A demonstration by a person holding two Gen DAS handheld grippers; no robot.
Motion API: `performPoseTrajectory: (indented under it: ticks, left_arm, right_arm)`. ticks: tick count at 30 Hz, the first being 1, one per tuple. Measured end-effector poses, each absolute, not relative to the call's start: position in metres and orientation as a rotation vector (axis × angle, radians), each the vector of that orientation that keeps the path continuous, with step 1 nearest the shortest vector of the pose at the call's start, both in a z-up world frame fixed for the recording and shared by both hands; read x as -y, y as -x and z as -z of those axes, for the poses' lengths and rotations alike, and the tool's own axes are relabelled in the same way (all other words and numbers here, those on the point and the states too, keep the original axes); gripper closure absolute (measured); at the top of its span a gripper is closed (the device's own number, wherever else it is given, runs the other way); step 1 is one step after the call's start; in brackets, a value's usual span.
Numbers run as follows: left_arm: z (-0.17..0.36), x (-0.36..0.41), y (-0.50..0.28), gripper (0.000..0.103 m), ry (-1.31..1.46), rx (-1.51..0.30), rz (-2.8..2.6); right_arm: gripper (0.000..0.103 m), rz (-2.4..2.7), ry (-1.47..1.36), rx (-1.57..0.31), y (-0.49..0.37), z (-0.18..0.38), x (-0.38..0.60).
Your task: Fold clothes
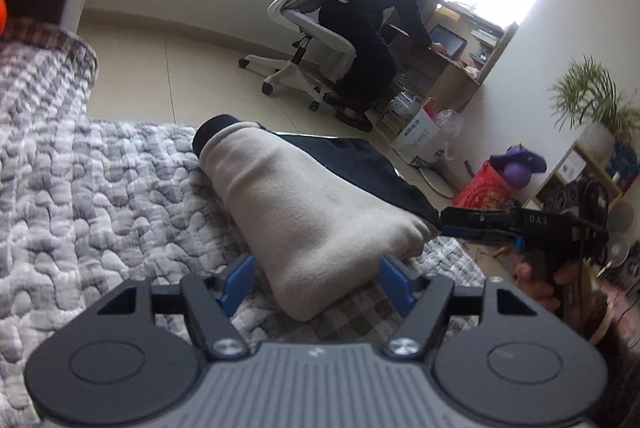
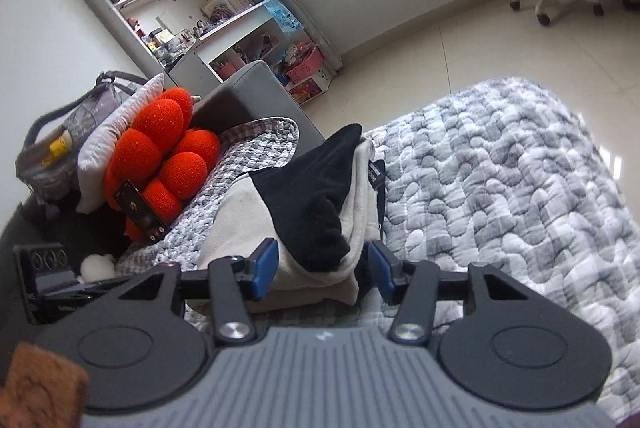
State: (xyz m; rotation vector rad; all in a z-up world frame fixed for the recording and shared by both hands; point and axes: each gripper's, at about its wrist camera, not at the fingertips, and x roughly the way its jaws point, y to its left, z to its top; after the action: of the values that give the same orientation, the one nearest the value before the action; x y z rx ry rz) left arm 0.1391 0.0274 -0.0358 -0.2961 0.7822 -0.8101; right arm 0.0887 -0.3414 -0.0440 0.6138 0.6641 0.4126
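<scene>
Fleece, cream with a black outer side, makes up the folded garment (image 1: 316,212) lying on the grey quilted bed cover (image 1: 100,196). The left hand-held gripper (image 1: 316,282) stands spread, blue pads clear of the cloth's near end; the right hand-held gripper (image 2: 322,268) is likewise spread around the bundle's other end, apparently not pressing, though its right pad is partly hidden. This fold looks just released. Next: check the edges, then fold again or set it aside
</scene>
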Motion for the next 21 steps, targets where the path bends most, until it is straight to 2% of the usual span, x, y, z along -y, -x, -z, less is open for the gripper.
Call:
performPoseTrajectory:
  ticks: [3,6,8,10,21]
  left_arm:
    - [0.046,-0.031,-0.159,0.03,0.408,-0.858,0.799]
    - [0.055,-0.03,-0.177,0.027,0.482,-0.915,0.783]
    - [0.065,-0.029,-0.188,0.027,0.53,-0.955,0.769]
    - [0.072,-0.026,-0.195,0.027,0.569,-0.975,0.756]
    - [0.087,-0.004,-0.21,0.033,0.696,-0.912,0.695]
  right_arm:
    - [0.046,-0.431,-0.732,-0.72,-0.1,0.051,0.35]
    - [0.044,-0.421,-0.77,-0.766,-0.11,0.055,0.353]
    - [0.038,-0.418,-0.777,-0.783,-0.115,0.057,0.354]
    - [0.038,-0.423,-0.784,-0.794,-0.121,0.058,0.354]
    - [0.038,-0.433,-0.801,-0.813,-0.152,0.064,0.348]
